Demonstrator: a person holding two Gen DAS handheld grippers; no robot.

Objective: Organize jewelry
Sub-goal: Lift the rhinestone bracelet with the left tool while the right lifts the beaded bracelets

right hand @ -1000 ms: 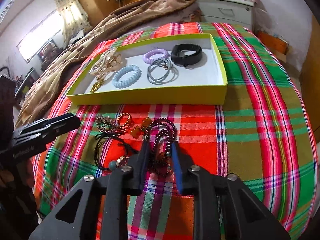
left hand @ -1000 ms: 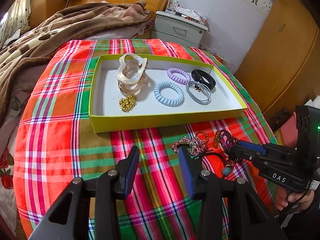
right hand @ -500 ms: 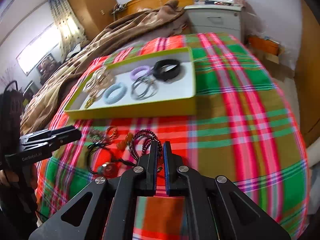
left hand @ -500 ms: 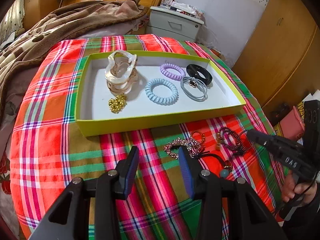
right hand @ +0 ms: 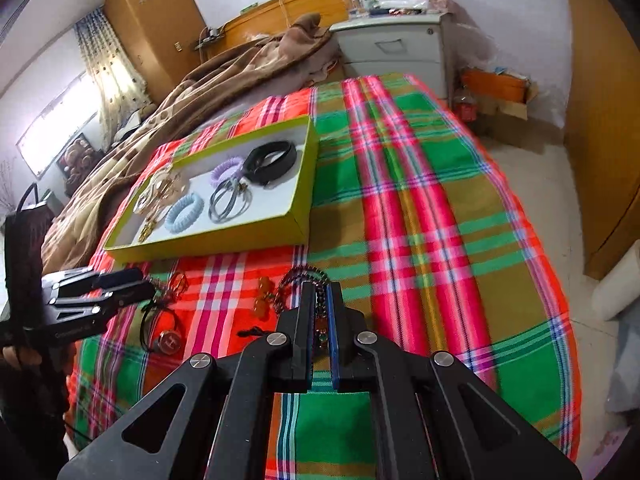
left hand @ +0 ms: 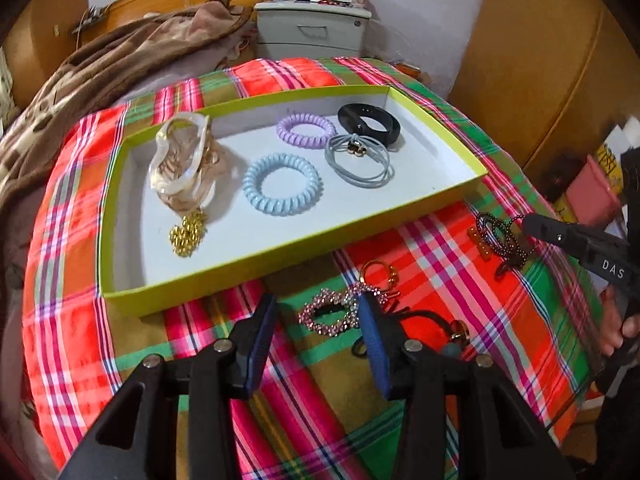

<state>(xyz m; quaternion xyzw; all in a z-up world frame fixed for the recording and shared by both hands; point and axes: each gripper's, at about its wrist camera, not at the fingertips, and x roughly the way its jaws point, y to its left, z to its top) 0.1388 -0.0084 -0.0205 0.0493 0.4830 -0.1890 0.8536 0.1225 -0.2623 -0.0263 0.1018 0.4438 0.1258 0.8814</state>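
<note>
A yellow-green tray (left hand: pixel 280 256) (right hand: pixel 224 240) on the plaid cloth holds a clear hair claw (left hand: pixel 180 168), gold beads (left hand: pixel 186 234), a blue coil tie (left hand: pixel 282 182), a purple coil tie (left hand: pixel 306 130), grey elastics (left hand: pixel 360 160) and a black band (left hand: pixel 370 122). My left gripper (left hand: pixel 318 312) is open just above a pink rhinestone bracelet (left hand: pixel 336 312). My right gripper (right hand: pixel 320 292) (left hand: pixel 528 222) is shut on a dark beaded bracelet (right hand: pixel 304 276) (left hand: pixel 500 236), lifted off the cloth in front of the tray.
Loose on the cloth lie gold rings (left hand: pixel 378 274), amber beads (right hand: pixel 262 300) and a black cord with a round pendant (right hand: pixel 168 342). A brown blanket (left hand: pixel 120 56) lies behind the tray, a grey nightstand (left hand: pixel 312 24) beyond, wooden wardrobes at the right.
My right gripper has closed on the dark beaded bracelet and raised it, swinging right. My left gripper has moved forward and right, over the rhinestone bracelet.
</note>
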